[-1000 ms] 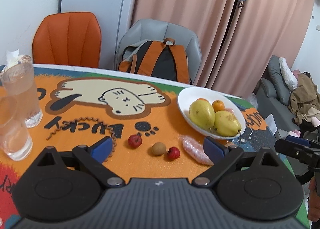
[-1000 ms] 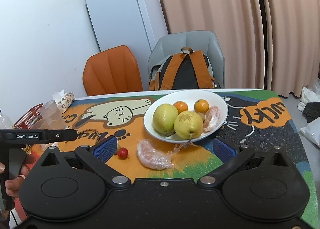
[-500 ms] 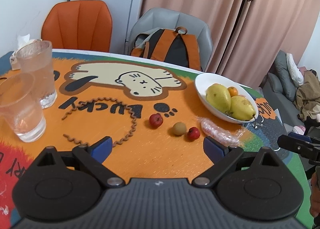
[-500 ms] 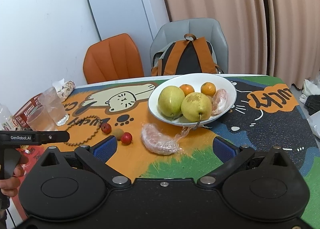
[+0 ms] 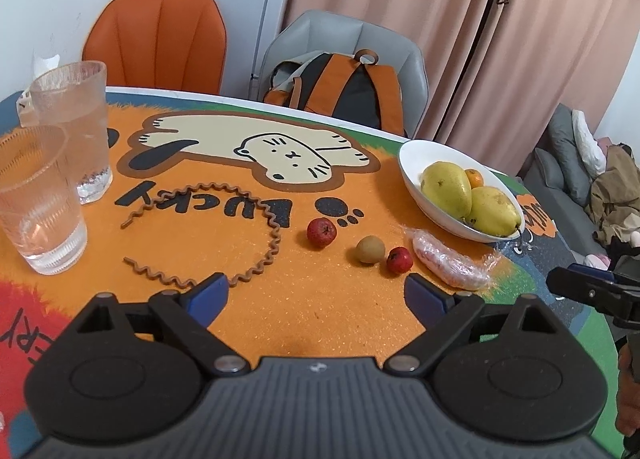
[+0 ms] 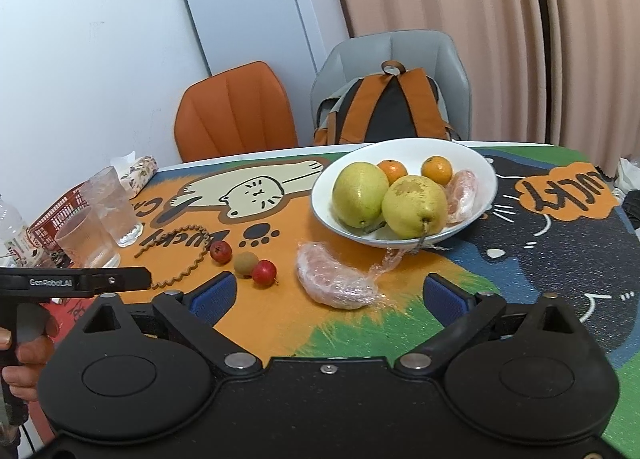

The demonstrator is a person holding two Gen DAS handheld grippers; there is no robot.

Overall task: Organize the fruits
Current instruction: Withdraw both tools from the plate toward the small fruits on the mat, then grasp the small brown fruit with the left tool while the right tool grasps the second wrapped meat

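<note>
Both grippers dropped nearer the counter [image 5: 320,319]; left gripper [image 5: 316,291] wide, empty; right gripper [image 6: 330,291] just narrowed slightly, empty.

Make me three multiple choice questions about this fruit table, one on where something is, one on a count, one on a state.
1. Where does the brown round fruit lie?
A. in the bowl
B. between the two small red fruits
C. beside the glasses

2. How many pears are in the white bowl?
A. one
B. two
C. four

3. What is the right tool doing?
A. open, holding nothing
B. shut on a pear
C. shut on a glass

Answers: 1 B, one red fruit and the other flank it. 2 B, two yellow-green pears sit there. 3 A, nothing lies between its blue pads.
</note>
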